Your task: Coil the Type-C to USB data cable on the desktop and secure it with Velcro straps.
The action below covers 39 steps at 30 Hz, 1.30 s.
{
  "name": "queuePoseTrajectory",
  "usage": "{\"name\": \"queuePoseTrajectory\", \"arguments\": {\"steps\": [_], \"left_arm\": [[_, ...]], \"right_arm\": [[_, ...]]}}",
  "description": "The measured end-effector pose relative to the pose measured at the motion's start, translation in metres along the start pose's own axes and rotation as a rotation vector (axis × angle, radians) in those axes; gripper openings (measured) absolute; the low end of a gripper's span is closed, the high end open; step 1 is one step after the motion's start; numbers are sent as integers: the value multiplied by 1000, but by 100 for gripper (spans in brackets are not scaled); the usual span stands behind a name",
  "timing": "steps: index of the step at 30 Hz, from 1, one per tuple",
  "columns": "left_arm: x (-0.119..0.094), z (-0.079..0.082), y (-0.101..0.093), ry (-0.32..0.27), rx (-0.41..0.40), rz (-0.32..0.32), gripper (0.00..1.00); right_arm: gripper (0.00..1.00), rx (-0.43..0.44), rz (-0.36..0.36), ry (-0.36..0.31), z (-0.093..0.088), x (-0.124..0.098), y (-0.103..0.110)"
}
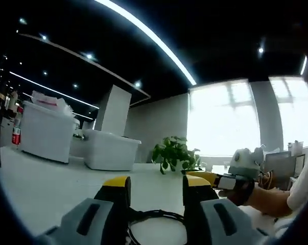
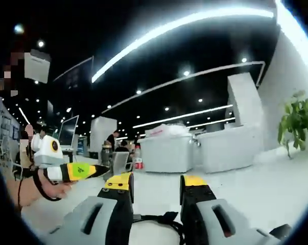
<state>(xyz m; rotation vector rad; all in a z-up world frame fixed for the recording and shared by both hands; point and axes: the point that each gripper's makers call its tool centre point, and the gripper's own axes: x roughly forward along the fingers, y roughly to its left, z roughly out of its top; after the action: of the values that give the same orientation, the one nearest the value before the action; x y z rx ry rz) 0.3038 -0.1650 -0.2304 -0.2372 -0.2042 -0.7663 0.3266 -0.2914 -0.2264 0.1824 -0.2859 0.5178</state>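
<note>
Nearest in the left gripper view, the left claw stands with its yellow-tipped jaws parted, and the black cable runs across the gap low between them, curving down to a loop on the white bench. Whether the jaws pinch it I cannot tell.

In the right gripper view the right claw also has its jaws apart, with a dark run of cable and what looks like a knot or connector lying between them on the bench.

The cable looks thin, light and limp, with a smooth rubbery jacket. It will likely spring out of a coil and slide on the glossy top, so I judge it best held on the bundled loops, not the plug ends.

Farther out, the other gripper reaches in from the right of the left gripper view, held in a hand.

Beyond stand matte white plastic bins, a leafy potted plant and bright windows.
</note>
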Motion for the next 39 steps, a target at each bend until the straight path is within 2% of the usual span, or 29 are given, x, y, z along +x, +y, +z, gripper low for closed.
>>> {"name": "queuePoseTrajectory", "arguments": {"steps": [2, 4, 5, 6, 7, 8, 10, 14, 18, 20, 22, 24, 26, 31, 34, 39], "left_arm": [[-2, 3, 4, -14, -8, 17, 44], [-3, 5, 6, -22, -12, 24, 45], [-3, 6, 7, -24, -11, 26, 45], [-3, 7, 8, -29, -8, 30, 45], [-3, 9, 8, -32, -6, 33, 45], [-4, 10, 8, -34, -5, 35, 45], [-4, 11, 6, -35, 8, 35, 45], [-5, 13, 11, -46, 55, 71, 45], [-10, 18, 31, -61, 117, 178, 45], [-10, 19, 36, -79, 61, 198, 45], [-10, 17, 38, -83, 12, 197, 45], [-10, 17, 37, -80, 17, 192, 45], [-9, 13, 38, -55, 71, 202, 45], [-8, 8, 41, -45, 43, 203, 45], [-8, 3, 41, -22, 74, 204, 45], [-8, 2, 41, -22, 50, 199, 45]], "right_arm": [[33, 26, -50, -15, 1, -1, -6], [35, 1, -108, -36, -2, -2, -17], [38, -26, -134, -16, -8, -3, -23], [42, -65, -148, 49, -21, -4, -28], [46, -76, -153, 73, -26, -5, -30], [49, -87, -153, 98, -32, -6, -31], [52, -80, -155, 99, -35, -8, -31], [48, -121, -144, 87, -33, -7, -29], [45, -119, -140, 105, -39, -5, -27], [45, -149, -126, 118, -42, -5, -23], [45, -172, -111, 117, -41, -5, -18], [45, -187, -93, 110, -40, -4, -11], [45, -194, -76, 111, -41, -3, -6], [45, -217, -44, 102, -39, -3, 3], [45, -251, -41, 88, -35, -3, 5], [45, -232, -45, 77, -33, -4, 4]]}}
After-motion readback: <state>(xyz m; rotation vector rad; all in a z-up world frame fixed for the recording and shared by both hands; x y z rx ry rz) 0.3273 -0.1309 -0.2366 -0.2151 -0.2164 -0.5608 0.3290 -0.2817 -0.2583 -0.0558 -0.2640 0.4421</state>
